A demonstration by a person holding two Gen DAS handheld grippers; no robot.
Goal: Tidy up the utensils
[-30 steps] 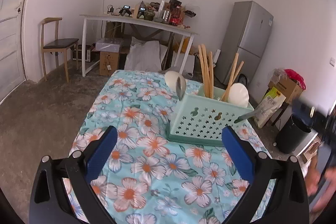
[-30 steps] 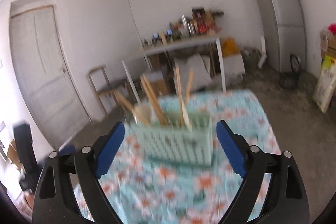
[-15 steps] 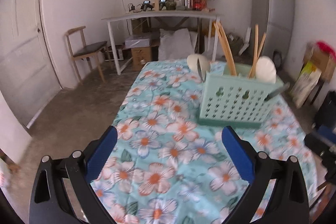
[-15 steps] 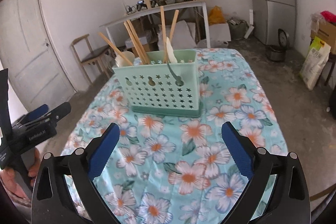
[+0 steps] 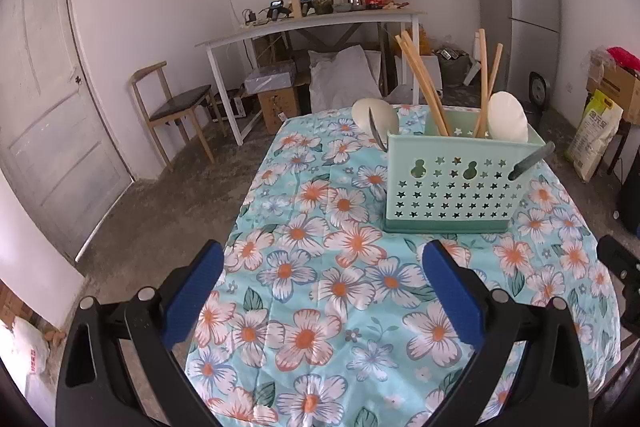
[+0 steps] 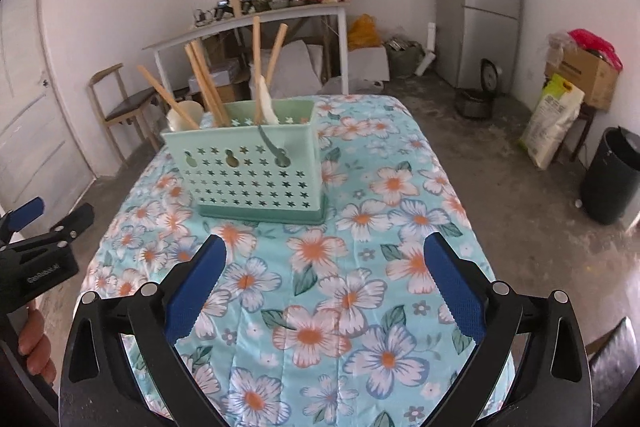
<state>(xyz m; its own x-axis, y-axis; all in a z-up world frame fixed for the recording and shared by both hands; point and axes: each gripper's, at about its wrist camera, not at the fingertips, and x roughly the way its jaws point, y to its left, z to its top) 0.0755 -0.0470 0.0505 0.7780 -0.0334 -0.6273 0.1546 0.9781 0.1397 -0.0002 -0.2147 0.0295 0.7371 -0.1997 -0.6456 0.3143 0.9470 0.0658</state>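
A mint-green utensil holder (image 5: pixel 452 183) (image 6: pixel 248 171) with star holes stands on the floral tablecloth (image 5: pixel 344 287) (image 6: pixel 360 291). Wooden sticks (image 5: pixel 424 87) (image 6: pixel 204 83), white spoons (image 5: pixel 506 117) and a grey handle (image 5: pixel 534 159) poke out of it. A second white spoon (image 5: pixel 374 115) leans at its left end. My left gripper (image 5: pixel 322 261) is open with nothing between its blue fingers, short of the holder. My right gripper (image 6: pixel 324 253) is open too, empty, just in front of the holder. The left gripper's tool (image 6: pixel 36 251) shows at the right wrist view's left edge, held by a hand (image 6: pixel 34 343).
Behind the table stand a white desk (image 5: pixel 312 23) loaded with bottles, a wooden chair (image 5: pixel 172 107), cardboard boxes and a grey fridge (image 5: pixel 520 3). A black bin (image 6: pixel 610 175) and a sack (image 6: pixel 552 119) sit on the floor at the right. A door (image 5: pixel 44 99) is at the left.
Both grippers tilted down and swung, so the holder shifted right in the left view and left in the right view. The right view's blur is gone.
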